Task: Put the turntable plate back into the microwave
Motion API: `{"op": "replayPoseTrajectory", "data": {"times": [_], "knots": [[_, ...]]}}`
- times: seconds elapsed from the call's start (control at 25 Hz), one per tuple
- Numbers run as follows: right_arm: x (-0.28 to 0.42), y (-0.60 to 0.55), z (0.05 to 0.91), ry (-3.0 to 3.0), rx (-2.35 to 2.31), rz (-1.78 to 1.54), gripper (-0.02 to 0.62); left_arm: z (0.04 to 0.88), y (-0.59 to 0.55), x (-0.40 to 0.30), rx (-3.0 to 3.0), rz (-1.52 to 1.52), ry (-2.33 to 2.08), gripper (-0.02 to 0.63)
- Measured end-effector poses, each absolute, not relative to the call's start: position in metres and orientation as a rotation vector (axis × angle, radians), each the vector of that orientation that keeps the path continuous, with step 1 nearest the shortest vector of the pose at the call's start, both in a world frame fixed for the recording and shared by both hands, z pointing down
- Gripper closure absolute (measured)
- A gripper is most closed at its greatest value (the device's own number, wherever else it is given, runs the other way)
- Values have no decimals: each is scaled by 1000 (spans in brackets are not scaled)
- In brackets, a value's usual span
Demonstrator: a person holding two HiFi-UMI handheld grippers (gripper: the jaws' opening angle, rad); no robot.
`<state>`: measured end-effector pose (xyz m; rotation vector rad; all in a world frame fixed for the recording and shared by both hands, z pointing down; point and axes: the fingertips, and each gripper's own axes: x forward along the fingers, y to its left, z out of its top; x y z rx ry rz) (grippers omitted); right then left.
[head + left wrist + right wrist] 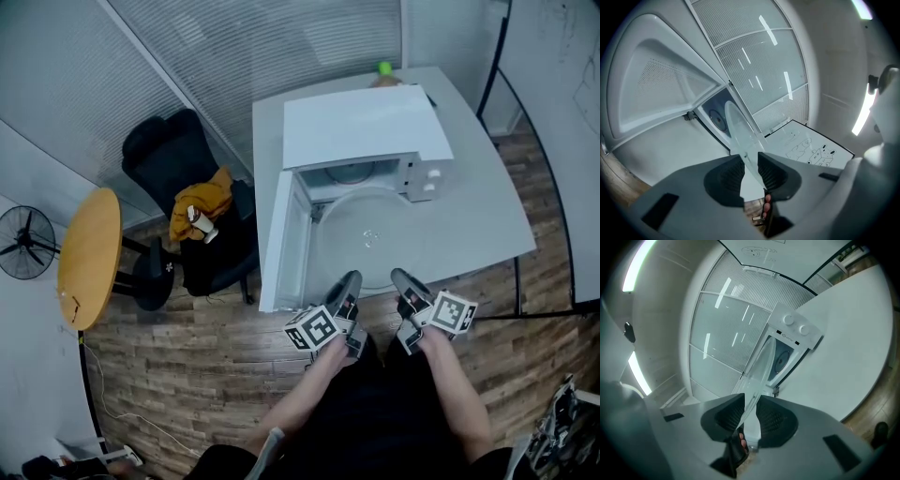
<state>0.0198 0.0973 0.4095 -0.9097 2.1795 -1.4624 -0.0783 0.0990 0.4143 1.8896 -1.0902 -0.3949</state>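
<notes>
The clear glass turntable plate (pixel 366 234) hangs flat in front of the open white microwave (pixel 366 131), whose door (pixel 281 239) is swung out to the left. My left gripper (pixel 349 286) and right gripper (pixel 405 281) each clamp the plate's near rim. In the left gripper view the plate (pixel 740 129) runs edge-on from between the pads of the left gripper (pixel 751 164) toward the dark cavity (pixel 717 117). From the right gripper (pixel 751 411), the plate (pixel 761 366) points at the cavity beside the knob panel (pixel 794 329).
The microwave stands on a white table (pixel 487 216), with a green object (pixel 384 68) behind it. Left of the table are a black office chair with an orange cloth (pixel 202 206), a round wooden table (pixel 89 258) and a fan (pixel 23 244).
</notes>
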Motion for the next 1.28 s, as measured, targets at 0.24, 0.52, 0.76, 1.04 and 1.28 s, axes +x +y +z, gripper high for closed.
{"op": "replayPoseTrajectory", "data": {"times": [0.24, 0.52, 0.76, 1.04, 1.28], "knots": [[24, 84, 422, 2213, -937, -1494, 506, 424, 87, -75, 1872, -379, -1105, 537], [26, 50, 441, 2228, -914, -1565, 505, 443, 58, -76, 1809, -394, -1154, 535], [22, 16, 459, 2292, -884, -1622, 503, 454, 28, -79, 1783, -393, -1219, 534], [21, -19, 472, 2333, -843, -1626, 500, 467, -1, -79, 1769, -406, -1272, 532], [10, -52, 487, 2356, -859, -1594, 500, 478, -34, -91, 1783, -436, -1308, 532]]}}
